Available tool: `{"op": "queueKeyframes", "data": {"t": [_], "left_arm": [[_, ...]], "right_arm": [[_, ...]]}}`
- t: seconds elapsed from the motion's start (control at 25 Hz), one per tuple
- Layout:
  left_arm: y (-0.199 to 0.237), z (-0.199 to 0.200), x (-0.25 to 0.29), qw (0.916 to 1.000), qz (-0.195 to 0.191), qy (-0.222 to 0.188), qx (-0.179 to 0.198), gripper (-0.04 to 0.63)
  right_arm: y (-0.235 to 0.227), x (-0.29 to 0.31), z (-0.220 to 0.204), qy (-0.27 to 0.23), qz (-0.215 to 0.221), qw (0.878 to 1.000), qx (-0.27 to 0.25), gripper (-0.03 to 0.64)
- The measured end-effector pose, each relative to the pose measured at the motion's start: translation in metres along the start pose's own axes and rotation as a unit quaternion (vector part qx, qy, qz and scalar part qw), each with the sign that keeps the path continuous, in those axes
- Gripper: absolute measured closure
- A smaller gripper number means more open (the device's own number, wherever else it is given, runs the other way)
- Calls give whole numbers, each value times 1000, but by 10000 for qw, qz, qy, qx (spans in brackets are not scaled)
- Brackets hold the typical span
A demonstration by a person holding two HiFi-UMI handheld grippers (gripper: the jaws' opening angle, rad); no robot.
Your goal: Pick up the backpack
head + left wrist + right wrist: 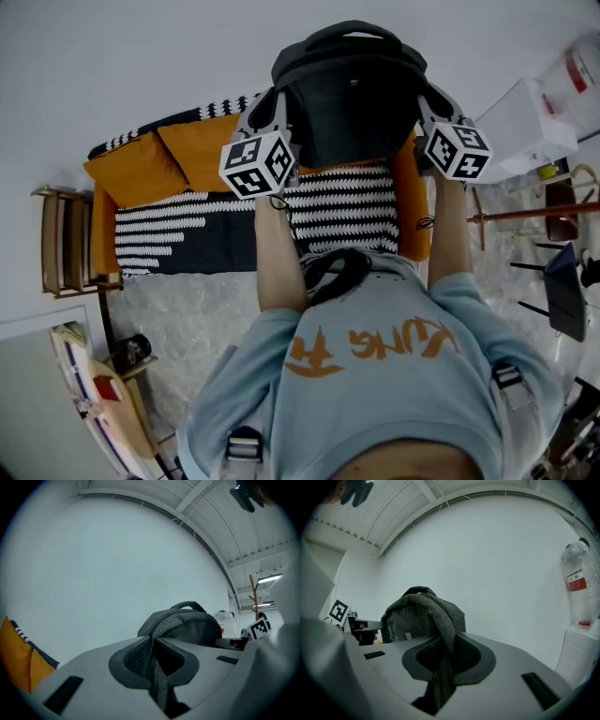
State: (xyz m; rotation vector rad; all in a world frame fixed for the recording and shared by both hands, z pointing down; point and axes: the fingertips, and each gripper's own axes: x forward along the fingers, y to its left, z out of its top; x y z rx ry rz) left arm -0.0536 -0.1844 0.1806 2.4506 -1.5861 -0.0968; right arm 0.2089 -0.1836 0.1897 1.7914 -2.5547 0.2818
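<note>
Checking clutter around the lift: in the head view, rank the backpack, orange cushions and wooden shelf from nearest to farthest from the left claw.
1. backpack, gripped in the left claw.
2. orange cushions, to its left.
3. wooden shelf, far left edge.

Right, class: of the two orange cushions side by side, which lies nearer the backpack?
The right-hand cushion in the head view; the other cushion lies farther left, away from the backpack.

Dark grey backpack point(349, 94) (upright, aloft)
</note>
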Motion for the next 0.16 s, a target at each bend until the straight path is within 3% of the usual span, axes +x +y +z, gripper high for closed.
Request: {"op": "queueKeyframes", "data": {"t": [0.16], "left_arm": [[-2, 0, -1, 10000, 15, 15, 16, 551]], "right_arm": [[-1, -1, 0, 7, -14, 10000, 13, 563]]}}
